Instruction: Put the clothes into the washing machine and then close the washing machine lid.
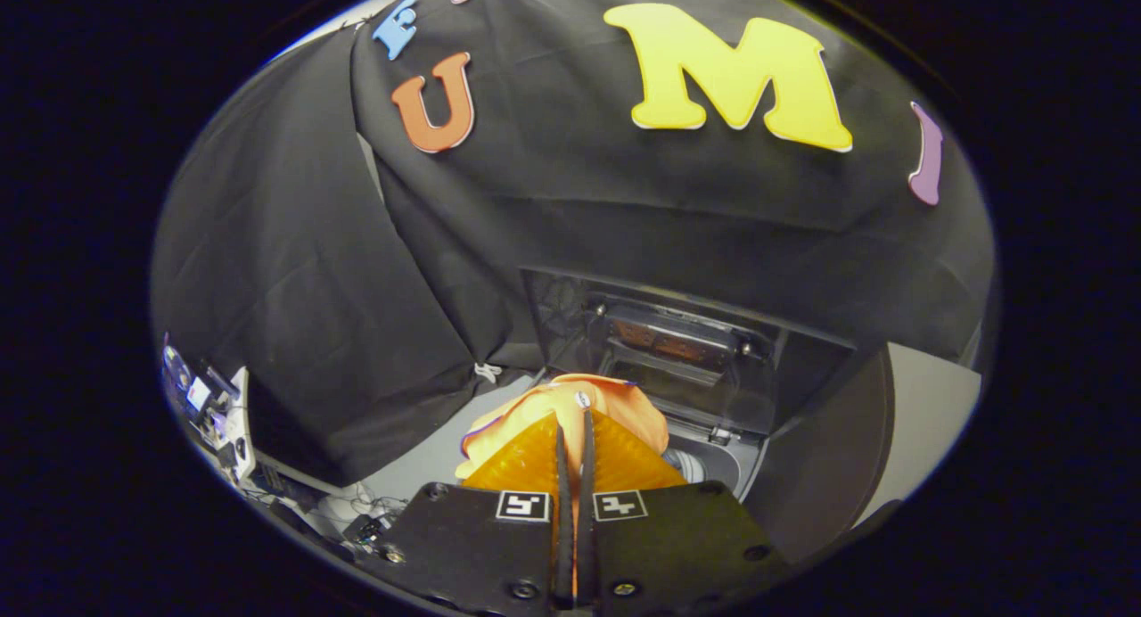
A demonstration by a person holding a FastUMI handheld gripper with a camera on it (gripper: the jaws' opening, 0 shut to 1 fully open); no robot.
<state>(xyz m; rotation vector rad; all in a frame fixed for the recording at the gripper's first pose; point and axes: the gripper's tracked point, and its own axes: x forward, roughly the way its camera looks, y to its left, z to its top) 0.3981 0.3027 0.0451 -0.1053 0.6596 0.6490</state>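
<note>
My gripper (574, 421) is shut on an orange garment (624, 403), which bunches around and ahead of the two fingers. The cloth hangs in the air near the washing machine (713, 461). The machine's lid (677, 349) stands raised behind the opening, dark and see-through. A bit of the pale drum (691, 464) shows just right of the fingers, below the garment.
Black cloth covers the wall behind the machine. A grey floor patch (428, 456) lies to the left of the fingers. Cables and small devices (209, 407) sit far left. A pale panel (927, 394) stands to the right of the machine.
</note>
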